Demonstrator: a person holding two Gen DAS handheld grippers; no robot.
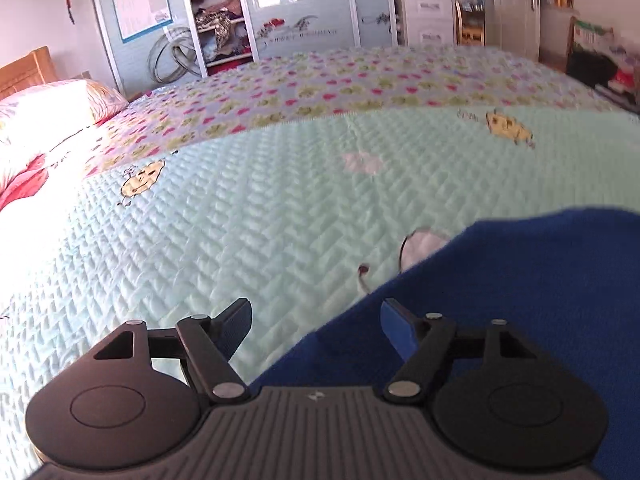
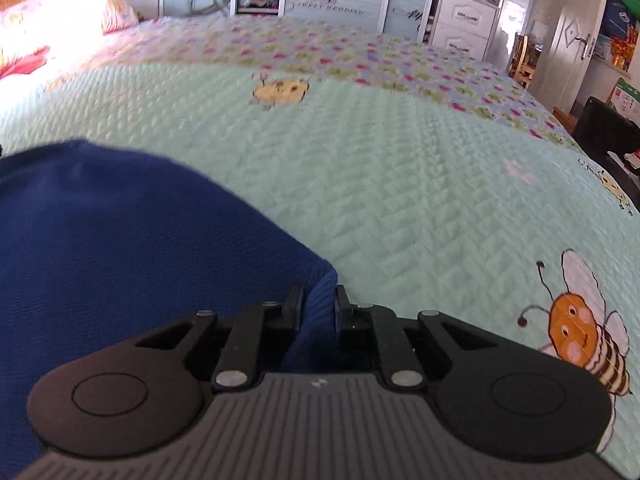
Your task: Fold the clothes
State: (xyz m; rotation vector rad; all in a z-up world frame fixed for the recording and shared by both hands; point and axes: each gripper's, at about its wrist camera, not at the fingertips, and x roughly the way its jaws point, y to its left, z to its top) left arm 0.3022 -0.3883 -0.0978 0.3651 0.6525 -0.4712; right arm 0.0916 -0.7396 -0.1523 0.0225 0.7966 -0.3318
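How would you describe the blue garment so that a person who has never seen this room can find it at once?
Start from the large bed with the pale green quilted cover printed with cartoon bees. On its near part lies the blue garment, a plain dark blue knitted cloth; the right claw is closed on its edge. It is the only solid, unpatterned fabric on the bed.

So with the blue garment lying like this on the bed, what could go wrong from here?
1. The right gripper pinches only an edge fold of the blue garment; a pull could slip it free.
2. The left gripper is open with nothing between its fingers, so that side lies loose and the fold may skew.
3. Closing low could snag the quilted bedspread too.
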